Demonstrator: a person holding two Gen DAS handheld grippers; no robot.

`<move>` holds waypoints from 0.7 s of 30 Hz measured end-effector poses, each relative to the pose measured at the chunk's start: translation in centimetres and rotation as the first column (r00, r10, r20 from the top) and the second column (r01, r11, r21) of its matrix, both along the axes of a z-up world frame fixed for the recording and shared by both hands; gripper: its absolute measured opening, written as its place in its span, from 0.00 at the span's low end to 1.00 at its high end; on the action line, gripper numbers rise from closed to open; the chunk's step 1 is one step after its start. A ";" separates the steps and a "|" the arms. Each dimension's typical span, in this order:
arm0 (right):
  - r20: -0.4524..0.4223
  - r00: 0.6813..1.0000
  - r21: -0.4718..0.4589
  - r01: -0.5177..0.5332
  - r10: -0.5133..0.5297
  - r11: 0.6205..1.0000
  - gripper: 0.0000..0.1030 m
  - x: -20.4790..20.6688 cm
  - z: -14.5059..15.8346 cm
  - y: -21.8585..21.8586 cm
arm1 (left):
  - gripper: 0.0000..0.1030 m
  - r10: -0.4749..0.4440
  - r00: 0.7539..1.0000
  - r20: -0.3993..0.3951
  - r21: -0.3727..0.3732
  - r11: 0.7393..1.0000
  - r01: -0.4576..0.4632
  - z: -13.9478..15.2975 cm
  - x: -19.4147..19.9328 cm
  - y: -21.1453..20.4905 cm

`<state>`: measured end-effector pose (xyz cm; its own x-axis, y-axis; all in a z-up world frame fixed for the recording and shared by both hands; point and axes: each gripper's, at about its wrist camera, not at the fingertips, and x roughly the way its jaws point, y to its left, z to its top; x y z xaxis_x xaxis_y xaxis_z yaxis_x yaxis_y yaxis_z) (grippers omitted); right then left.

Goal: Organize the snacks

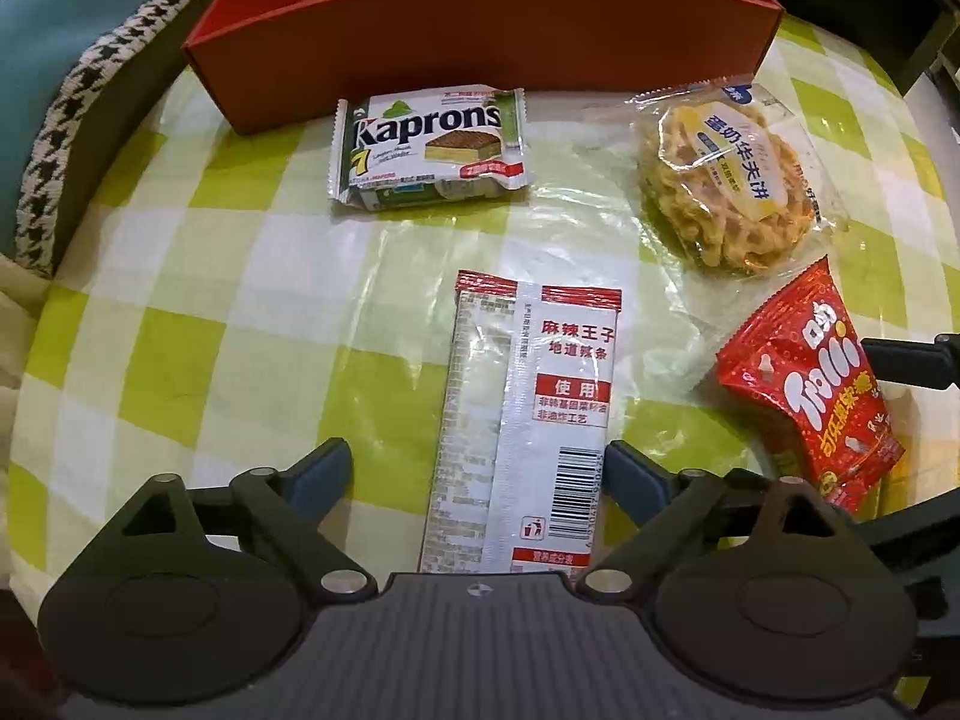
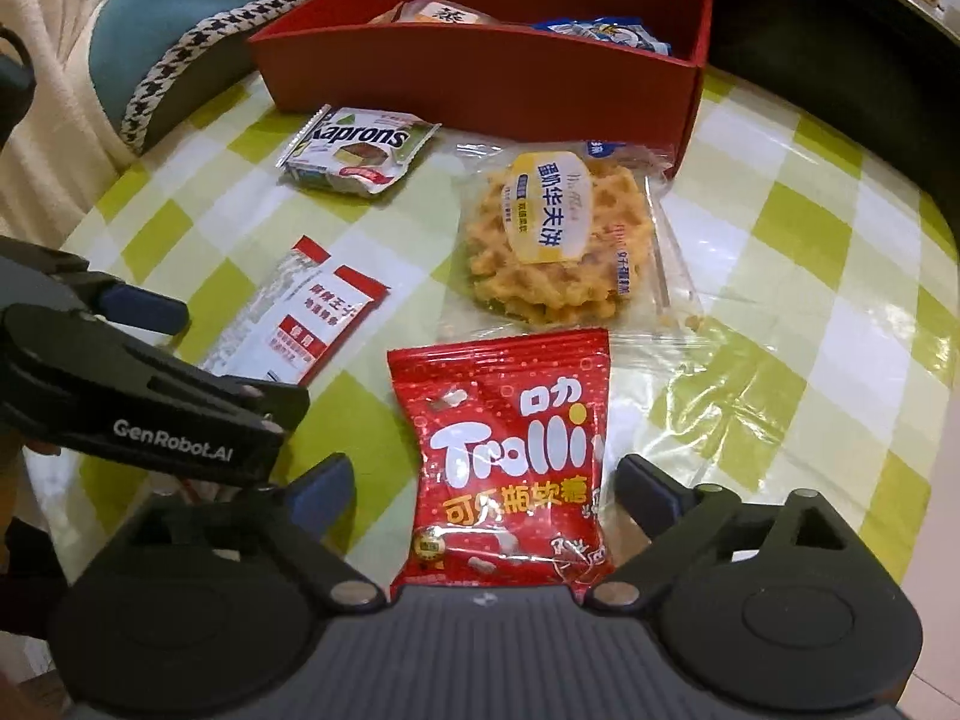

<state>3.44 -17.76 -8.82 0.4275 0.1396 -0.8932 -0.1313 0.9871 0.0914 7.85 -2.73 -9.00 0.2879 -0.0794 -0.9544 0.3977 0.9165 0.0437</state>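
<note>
The round table, covered in a green-and-white checked cloth under clear film, falls away at its curved rim on the left and right, with bare cloth between the packets. At its far side stands the red box, holding a yellowish packet on the left and a blue packet on the right. Just before the box lie the Kaprons wafer pack and, to its right, the bagged waffle. The left gripper stands wide open, holding nothing; the white-and-red spicy strip packet lies flat between its fingers, which stand clear of its edges. The right gripper is equally wide and empty, straddling the red Trolli bag, its pads off the bag.
</note>
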 end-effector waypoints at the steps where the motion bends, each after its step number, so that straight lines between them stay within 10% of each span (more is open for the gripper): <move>1: 0.000 1.000 0.017 0.001 -0.001 1.000 1.00 0.0 0.0 -0.2 | 0.94 0.008 1.000 -0.004 -0.010 1.000 -0.008 -0.4 0.1 0.1; 7: 0.001 1.000 0.024 -0.024 0.024 0.999 1.00 -0.3 0.0 -0.5 | 1.00 0.023 1.000 -0.008 -0.034 0.999 -0.023 -1.4 0.0 1.6; 12: 0.022 0.999 -0.019 0.044 -0.043 0.999 0.60 -0.6 0.8 -1.5 | 1.00 0.040 0.999 -0.015 -0.033 0.999 -0.040 -1.8 -0.5 2.4; 18: 0.038 0.998 -0.022 0.055 -0.054 0.998 0.57 -0.7 1.2 -1.7 | 0.63 0.019 1.000 0.003 -0.048 0.999 -0.019 -0.2 -1.3 0.9; 21: 0.046 0.997 -0.010 0.058 -0.058 0.998 0.56 -0.8 1.5 -1.9 | 0.61 0.027 1.000 -0.001 -0.040 0.999 -0.027 -0.1 -1.2 0.7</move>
